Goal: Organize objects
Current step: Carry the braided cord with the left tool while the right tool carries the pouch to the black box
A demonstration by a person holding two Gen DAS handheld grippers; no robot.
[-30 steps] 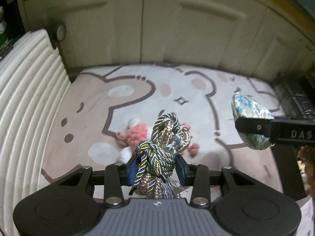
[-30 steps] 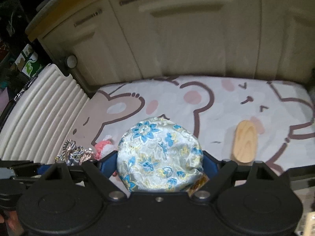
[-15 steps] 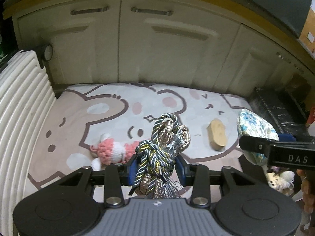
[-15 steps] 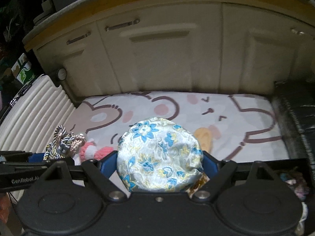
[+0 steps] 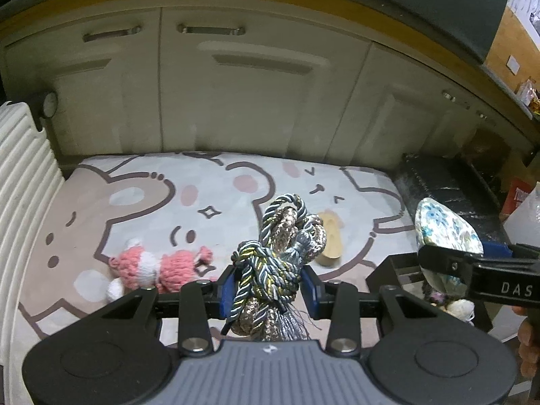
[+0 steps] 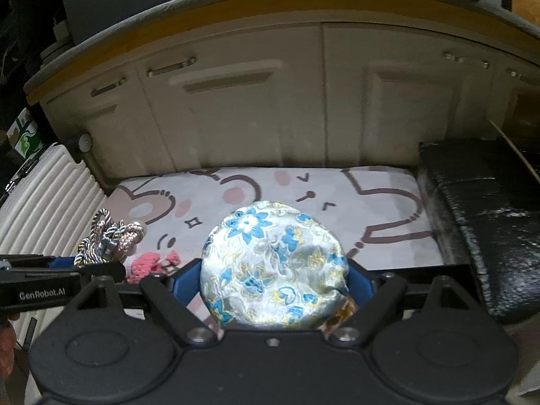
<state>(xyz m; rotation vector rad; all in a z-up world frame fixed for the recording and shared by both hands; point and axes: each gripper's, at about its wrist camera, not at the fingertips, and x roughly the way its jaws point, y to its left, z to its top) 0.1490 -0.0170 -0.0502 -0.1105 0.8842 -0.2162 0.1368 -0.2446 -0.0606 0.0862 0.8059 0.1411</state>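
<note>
My left gripper (image 5: 268,285) is shut on a knotted bundle of twisted cords (image 5: 280,246), grey, gold and bronze, held above the cartoon play mat (image 5: 152,202). My right gripper (image 6: 272,287) is shut on a round floral brocade pouch (image 6: 271,266), white with blue flowers. The pouch also shows in the left wrist view (image 5: 445,233), at the right, and the cord bundle shows in the right wrist view (image 6: 108,239), at the left. A pink and white knitted toy (image 5: 158,268) and a wooden oval piece (image 5: 330,239) lie on the mat.
Cream cabinet doors (image 5: 236,84) stand behind the mat. A white ribbed panel (image 5: 23,185) borders it on the left. A black padded block (image 6: 489,219) lies on the right. A black box (image 5: 405,273) with small soft toys sits at the near right.
Both grippers have pulled back and up from the mat with their loads. The wooden piece, the whole knitted toy and the black box at the right have come into view.
</note>
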